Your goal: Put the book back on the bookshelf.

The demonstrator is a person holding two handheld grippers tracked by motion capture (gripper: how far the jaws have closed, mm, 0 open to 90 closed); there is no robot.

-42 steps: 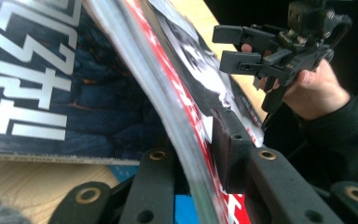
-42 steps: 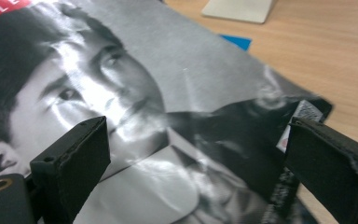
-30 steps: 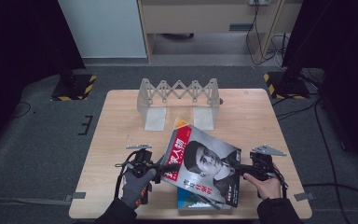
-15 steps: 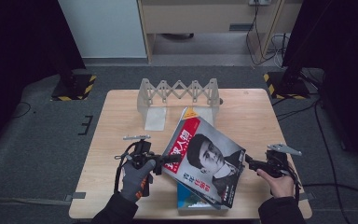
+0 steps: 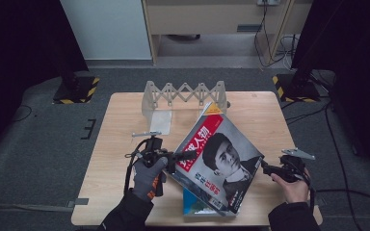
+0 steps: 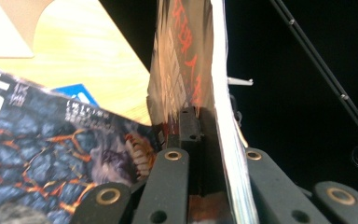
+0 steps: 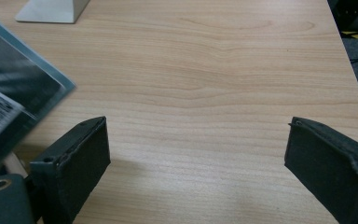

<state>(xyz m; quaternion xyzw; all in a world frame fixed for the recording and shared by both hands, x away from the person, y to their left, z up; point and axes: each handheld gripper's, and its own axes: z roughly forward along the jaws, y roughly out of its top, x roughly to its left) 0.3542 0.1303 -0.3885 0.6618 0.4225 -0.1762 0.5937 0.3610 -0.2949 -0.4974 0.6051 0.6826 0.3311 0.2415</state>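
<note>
Red-titled magazine (image 5: 215, 161) is being lifted, clamped at its nine o'clock edge by the left gripper (image 5: 185, 156); the right gripper (image 5: 266, 168), jaws apart, is being held empty at three o'clock. Likely next: slotting it into the rack (image 5: 185, 94) at twelve o'clock on the desk (image 5: 120, 125).

My left hand (image 5: 147, 177) in a grey knit glove with an orange cuff, dark sleeves on both forearms, my left gripper (image 5: 185, 156) black with brass-ringed rivets along its links, black cable looping beside it, my right gripper (image 5: 266, 168) black, grey three-cornered plate on top, thick black padded jaws
</note>
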